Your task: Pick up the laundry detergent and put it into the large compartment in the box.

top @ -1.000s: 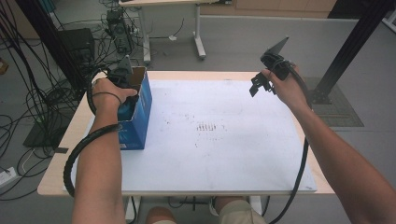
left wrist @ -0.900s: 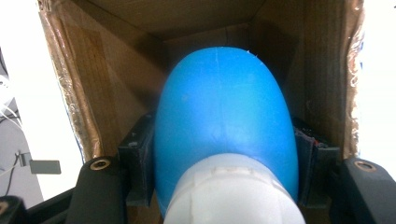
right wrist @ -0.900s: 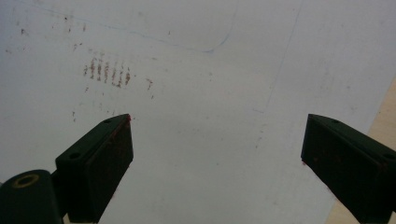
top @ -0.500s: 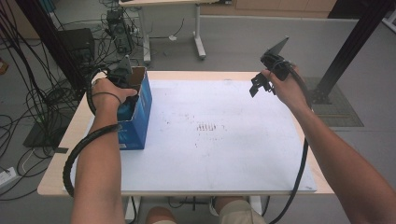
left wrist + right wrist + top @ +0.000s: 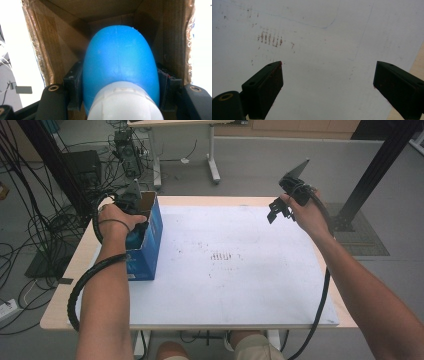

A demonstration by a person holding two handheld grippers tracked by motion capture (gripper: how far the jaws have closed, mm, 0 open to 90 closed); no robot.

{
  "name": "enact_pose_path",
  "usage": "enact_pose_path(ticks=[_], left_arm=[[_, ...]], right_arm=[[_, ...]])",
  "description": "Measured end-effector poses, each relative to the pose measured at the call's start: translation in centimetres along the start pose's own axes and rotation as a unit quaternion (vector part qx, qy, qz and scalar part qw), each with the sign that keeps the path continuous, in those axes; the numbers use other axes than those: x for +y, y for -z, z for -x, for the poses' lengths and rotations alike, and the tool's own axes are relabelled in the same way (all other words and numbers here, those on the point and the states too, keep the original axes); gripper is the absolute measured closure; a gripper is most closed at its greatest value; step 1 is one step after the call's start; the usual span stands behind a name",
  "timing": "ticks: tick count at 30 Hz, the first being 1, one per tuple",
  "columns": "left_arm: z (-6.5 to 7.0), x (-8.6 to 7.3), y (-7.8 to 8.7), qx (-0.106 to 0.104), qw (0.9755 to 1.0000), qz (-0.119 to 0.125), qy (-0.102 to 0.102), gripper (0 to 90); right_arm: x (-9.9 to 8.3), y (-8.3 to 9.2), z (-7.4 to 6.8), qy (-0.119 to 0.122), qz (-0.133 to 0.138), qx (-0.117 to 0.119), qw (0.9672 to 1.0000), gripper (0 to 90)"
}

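Left tongs (image 5: 120, 100) clamped on blue bottle (image 5: 120, 67) inside box (image 5: 150, 235) — could snag cardboard, tip box; right tongs (image 5: 327, 85) spread wide, empty.

- The left claw (image 5: 120, 100) points down from a bent wrist, its black jaws closed tight on something.
- The right claw (image 5: 328, 85) hangs raised, its jaws wide apart.
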State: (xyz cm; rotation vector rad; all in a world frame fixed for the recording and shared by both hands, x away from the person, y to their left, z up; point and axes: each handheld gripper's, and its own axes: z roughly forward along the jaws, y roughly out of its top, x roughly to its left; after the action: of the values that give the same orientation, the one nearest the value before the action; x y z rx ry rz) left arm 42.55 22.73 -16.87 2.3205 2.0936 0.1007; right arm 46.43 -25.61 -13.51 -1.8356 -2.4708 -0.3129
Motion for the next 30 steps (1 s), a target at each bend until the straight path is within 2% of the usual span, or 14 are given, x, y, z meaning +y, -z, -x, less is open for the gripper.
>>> enact_pose_path(ticks=[17,30], left_arm=[[-0.1,-0.1,0.1,0.000,1.0000,0.002,0.000,36.6],[0.1,-0.4,1.4,0.004,0.9999,0.010,-0.002,32.5]], right_arm=[[0.1,-0.1,-0.1,0.000,-0.001,0.000,1.0000,9.0],[0.0,0.1,-0.2,0.001,0.000,0.002,1.0000,9.1]])
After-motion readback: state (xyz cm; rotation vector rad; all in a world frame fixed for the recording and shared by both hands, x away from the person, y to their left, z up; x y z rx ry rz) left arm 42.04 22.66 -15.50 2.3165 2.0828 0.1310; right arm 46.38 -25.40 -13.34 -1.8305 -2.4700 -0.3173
